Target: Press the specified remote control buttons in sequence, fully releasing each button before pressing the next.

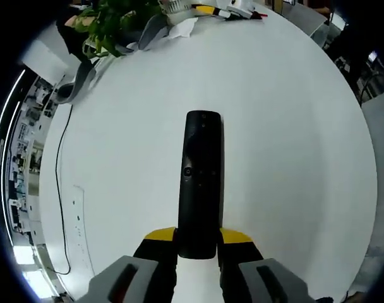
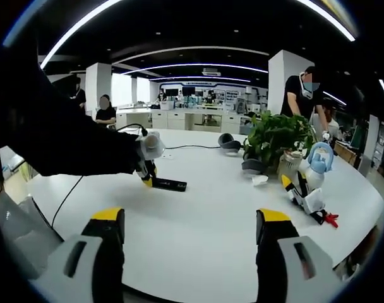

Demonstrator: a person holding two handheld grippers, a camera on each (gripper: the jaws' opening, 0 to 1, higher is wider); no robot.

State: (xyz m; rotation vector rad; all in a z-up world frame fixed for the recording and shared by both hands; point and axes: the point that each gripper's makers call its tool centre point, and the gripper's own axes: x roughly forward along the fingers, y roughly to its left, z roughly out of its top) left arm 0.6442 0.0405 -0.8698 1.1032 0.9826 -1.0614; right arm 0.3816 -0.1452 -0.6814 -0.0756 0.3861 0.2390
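Remote control (image 1: 200,183) lies flat on the white table (image 1: 293,126), buttons up, its near end clamped between the yellow-tipped jaws of the left gripper (image 1: 197,243). Far end points toward the potted plant (image 1: 113,22) at the table's far edge.

From the right gripper view the remote (image 2: 168,184) sits well out across the table, left of the plant (image 2: 275,139), with the left gripper (image 2: 146,173) at its end.

Right gripper (image 2: 191,230) released, jaws spread wide, grasping nothing, well apart from the remote.

Progress, as judged: remote is steadied, presser not yet near any button. Whether any press is done cannot be told; the sequence appears to lie ahead.
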